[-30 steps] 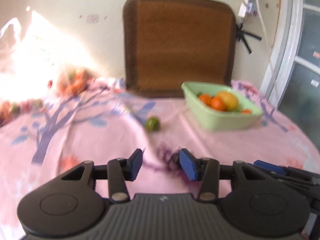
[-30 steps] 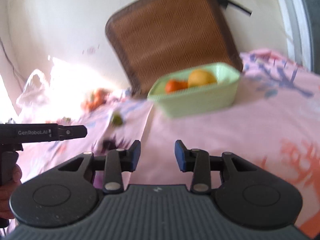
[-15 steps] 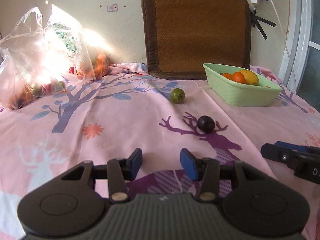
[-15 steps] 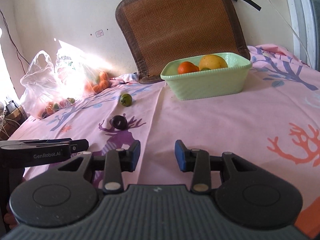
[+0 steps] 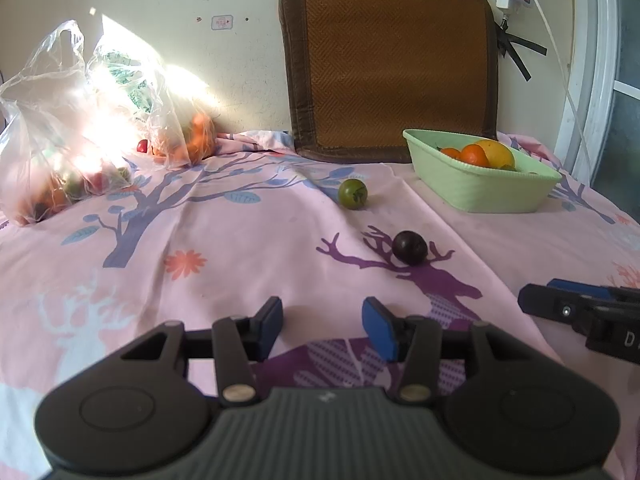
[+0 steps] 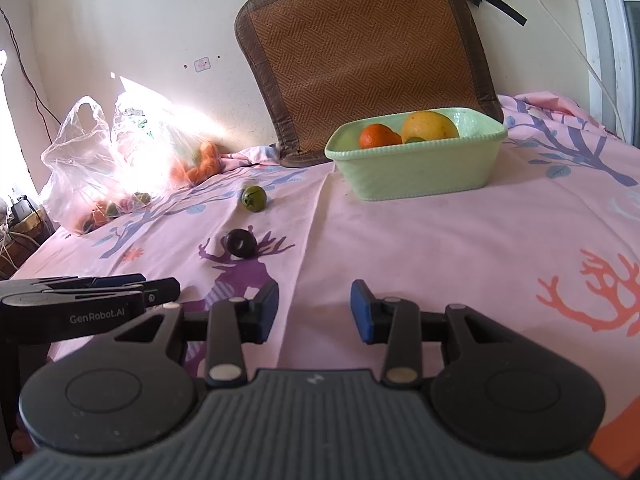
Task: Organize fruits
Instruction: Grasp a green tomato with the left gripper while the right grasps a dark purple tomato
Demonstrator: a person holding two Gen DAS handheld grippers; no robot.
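Plastic bags [image 5: 60, 128]: fruit glare-blurred | basket [image 5: 480, 188] contents half-hidden | left gripper [image 5: 322, 326], right gripper [image 6: 314, 312] jaws apart

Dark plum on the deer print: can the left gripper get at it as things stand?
Probably yes: the left gripper is open, and only bare cloth lies between it and the dark plum, slightly to its right.

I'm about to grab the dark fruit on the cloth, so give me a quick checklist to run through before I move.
1. Left gripper open, nothing in it: ok.
2. Right gripper open, nothing in it: ok.
3. Dark fruit lies loose on the cloth, apart from the green fruit: ok.
4. Nothing between the left gripper and the dark fruit: ok.
5. Green basket has room left: ok.
6. Dark fruit firm enough to pinch: cannot tell.
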